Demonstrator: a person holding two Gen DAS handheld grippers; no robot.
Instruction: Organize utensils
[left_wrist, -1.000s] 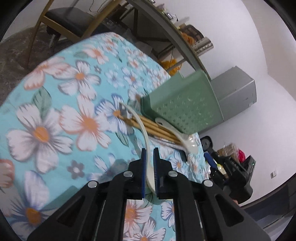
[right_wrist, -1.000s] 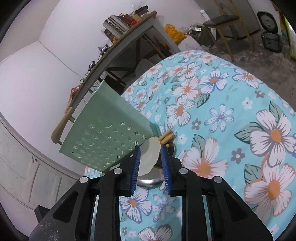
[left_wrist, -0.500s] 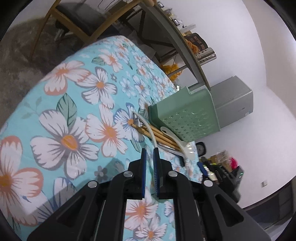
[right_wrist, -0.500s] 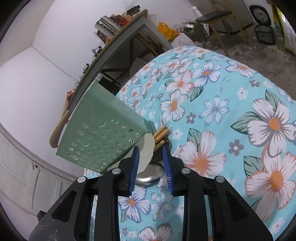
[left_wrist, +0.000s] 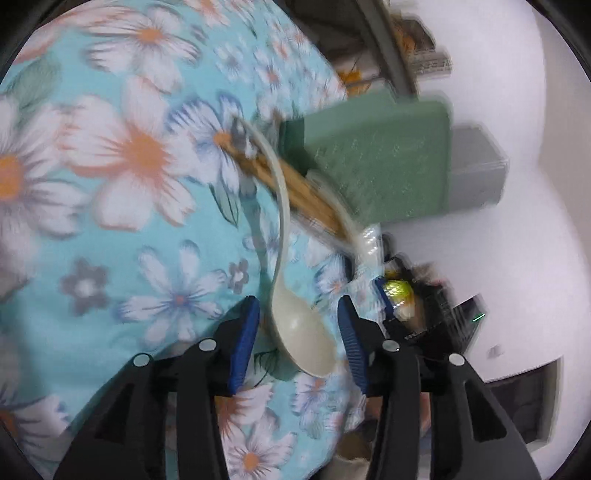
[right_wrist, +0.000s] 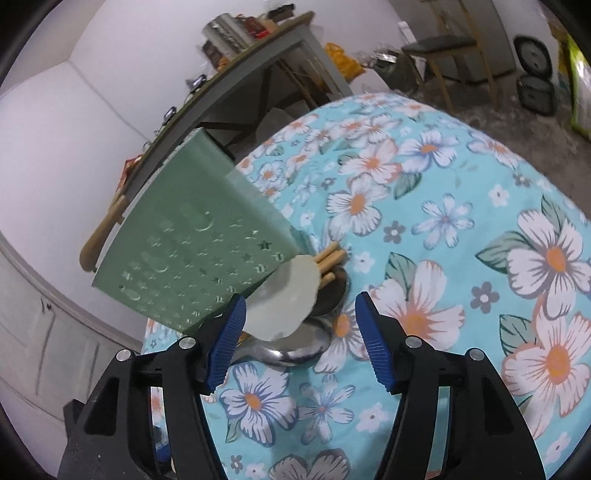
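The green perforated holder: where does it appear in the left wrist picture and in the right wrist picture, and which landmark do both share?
Left wrist view: the green holder is at upper right of centre, beyond the wooden chopsticks.
Right wrist view: it is at centre left, lying tilted on the floral cloth, just above the left pad of the claw.
Shared landmark: the chopsticks, whose ends lie beside the holder in both pictures.

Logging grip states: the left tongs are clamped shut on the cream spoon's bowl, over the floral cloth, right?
Not clamped. The left tongs are opening, and the cream spoon bowl lies loose between the pads, with gaps either side, over the floral cloth. The left wrist view shows it.
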